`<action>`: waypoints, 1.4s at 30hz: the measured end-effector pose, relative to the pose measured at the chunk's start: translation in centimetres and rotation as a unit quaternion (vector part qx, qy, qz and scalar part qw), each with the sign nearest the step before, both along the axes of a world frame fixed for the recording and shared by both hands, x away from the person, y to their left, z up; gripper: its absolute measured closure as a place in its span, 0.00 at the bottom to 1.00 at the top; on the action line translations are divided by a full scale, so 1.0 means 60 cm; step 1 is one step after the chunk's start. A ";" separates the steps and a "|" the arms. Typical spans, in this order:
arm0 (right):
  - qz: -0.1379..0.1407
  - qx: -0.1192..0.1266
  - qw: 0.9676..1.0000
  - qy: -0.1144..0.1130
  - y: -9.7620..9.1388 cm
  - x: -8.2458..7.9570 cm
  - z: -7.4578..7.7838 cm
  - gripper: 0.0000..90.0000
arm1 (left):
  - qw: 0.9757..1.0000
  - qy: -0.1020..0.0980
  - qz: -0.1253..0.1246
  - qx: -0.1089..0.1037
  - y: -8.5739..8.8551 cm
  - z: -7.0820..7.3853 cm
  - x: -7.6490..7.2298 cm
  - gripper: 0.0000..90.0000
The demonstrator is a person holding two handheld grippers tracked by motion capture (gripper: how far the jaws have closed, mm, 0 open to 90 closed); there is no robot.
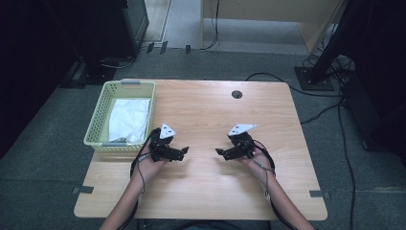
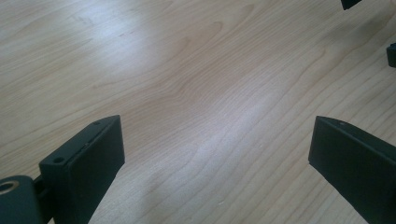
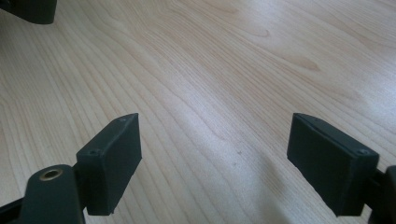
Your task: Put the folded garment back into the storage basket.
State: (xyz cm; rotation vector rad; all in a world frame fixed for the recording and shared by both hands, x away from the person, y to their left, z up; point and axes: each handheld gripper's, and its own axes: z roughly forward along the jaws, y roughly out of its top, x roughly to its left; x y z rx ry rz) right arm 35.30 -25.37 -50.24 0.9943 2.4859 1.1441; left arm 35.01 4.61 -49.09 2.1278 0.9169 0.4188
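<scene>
Basket (image 1: 98,112) at table (image 1: 210,110) left edge; both jaws apart, empty, bare wood between grippers.

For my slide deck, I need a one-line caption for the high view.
Both open grippers, left and right, face each other over the wooden table beside a basket.

Smooth pale wood table (image 1: 210,182), matt black tool pads (image 3: 114,158), perforated plastic basket (image 1: 98,112), crumpled white cloth (image 1: 129,120)
</scene>
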 end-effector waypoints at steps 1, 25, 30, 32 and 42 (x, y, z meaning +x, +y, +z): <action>0.000 0.001 1.000 0.000 -0.001 -0.001 -0.001 0.20 | 1.000 -0.001 -0.001 0.000 -0.001 -0.001 0.000 0.04; -0.008 0.002 1.000 -0.009 -0.015 -0.023 -0.013 0.20 | 1.000 -0.005 -0.009 0.009 -0.010 -0.027 -0.006 0.04; -0.004 0.002 1.000 -0.013 -0.012 -0.028 -0.021 0.20 | 1.000 -0.001 -0.008 0.011 -0.009 -0.032 -0.006 0.04; -0.002 -0.004 1.000 -0.016 -0.011 -0.030 -0.024 0.20 | 1.000 0.000 -0.010 0.011 -0.009 -0.033 -0.006 0.04; -0.003 -0.012 1.000 -0.014 -0.012 -0.029 -0.032 0.19 | 1.000 0.003 -0.014 0.017 -0.011 -0.040 -0.006 0.04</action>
